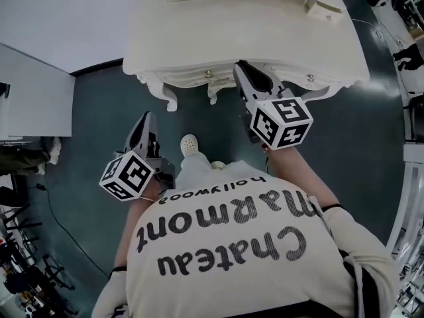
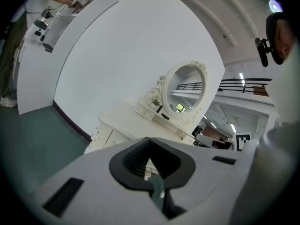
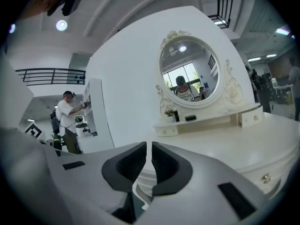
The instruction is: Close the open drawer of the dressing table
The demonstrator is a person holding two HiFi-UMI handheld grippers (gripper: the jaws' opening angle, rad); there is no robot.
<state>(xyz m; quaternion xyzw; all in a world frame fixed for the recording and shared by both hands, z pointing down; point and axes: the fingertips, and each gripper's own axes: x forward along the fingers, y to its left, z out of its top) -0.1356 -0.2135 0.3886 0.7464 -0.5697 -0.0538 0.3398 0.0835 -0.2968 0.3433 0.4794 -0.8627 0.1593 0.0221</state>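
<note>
Looking down in the head view, the table [image 1: 252,25] stood straight ahead of the person, with its scalloped front edge nearest. No drawer jutted from that front. The knobs [image 1: 209,75] sat in line under the top, so the drawer seemed to be pushed home. The right gripper [image 1: 243,71] hung just before the front edge, right of the middle knob; whether it touched the wood could not be told. The left gripper [image 1: 147,119] was lower and well apart from the table, over the green floor [image 1: 99,118].

In the left gripper view, the jaws met at their tips with nothing between them. The table and its oval mirror [image 2: 185,95] lay ahead, not within reach.

In the right gripper view, the jaws stood only a thin slit apart and pinched nothing. They pointed across the table top toward the mirror. At lower right a drawer front [image 3: 255,170] with a knob sat flush beneath the top.

The closing step looked finished. The next move called for a check of the front. If any gap showed, it needed a level push with the jaws together beside the knob. Otherwise both grippers only had to be drawn clear.
</note>
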